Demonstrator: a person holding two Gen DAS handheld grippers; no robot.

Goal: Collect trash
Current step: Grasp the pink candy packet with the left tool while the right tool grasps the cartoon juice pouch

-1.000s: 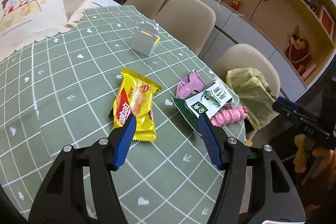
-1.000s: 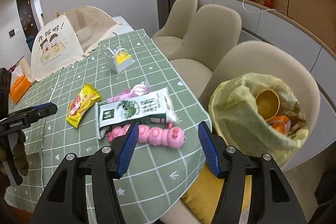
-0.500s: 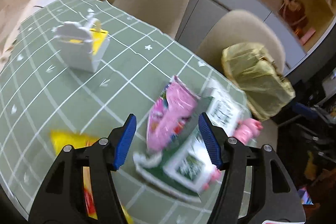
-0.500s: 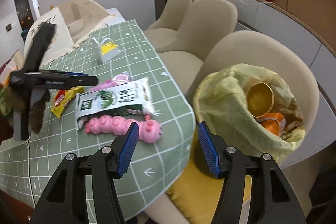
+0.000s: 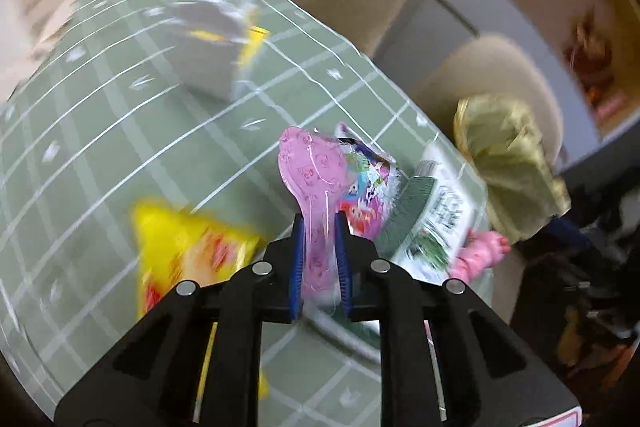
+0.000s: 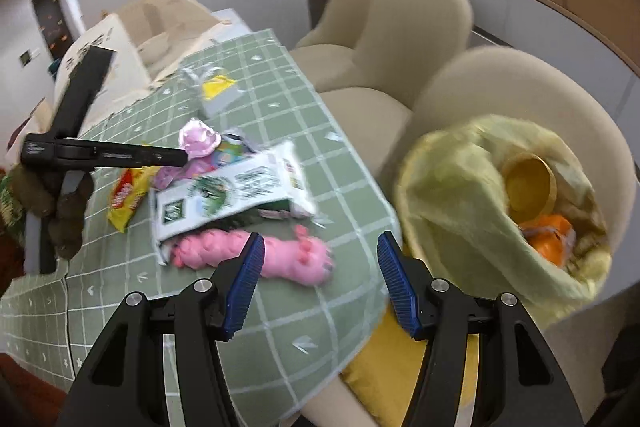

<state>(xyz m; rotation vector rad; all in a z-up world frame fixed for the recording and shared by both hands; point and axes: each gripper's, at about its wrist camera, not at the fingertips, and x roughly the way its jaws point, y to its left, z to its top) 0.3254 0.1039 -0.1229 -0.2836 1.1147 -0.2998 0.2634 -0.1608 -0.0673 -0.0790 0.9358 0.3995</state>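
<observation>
Currently left wrist view, far left to right: yellow snack packet lies blurred at lower left on the green checked tablecloth; a small white gift box sits upper left of centre. Centre frame, the left gripper has its blue fingers nearly together, clamped on the tail of the pink wrapper, which stands up out of the jaws. Whether it is off the cloth can't be told from the blur. Just right of it lies the green-and-white packet, with the pink caterpillar toy poking out beneath its lower right edge. Right of frame, the yellow trash bag sits on a beige chair beside the table edge.

Right wrist view, same order: left gripper comes in from mid-left holding the pink wrapper at upper centre-left; green-and-white packet and toy sit centre; the right gripper hovers at bottom centre, fingers spread wide, nothing between them, over the table edge just right of the toy. Trash bag at right stands open, a yellow bowl and an orange wrapper inside.

Step, as I judge it: pick of the first trash piece done, carry to bag pending. Next move calls for swinging the left gripper rightward past the table edge, over the bag mouth, then opening. Grip is on thin film only, so it could slip. Right gripper is free to take the green-and-white packet.
</observation>
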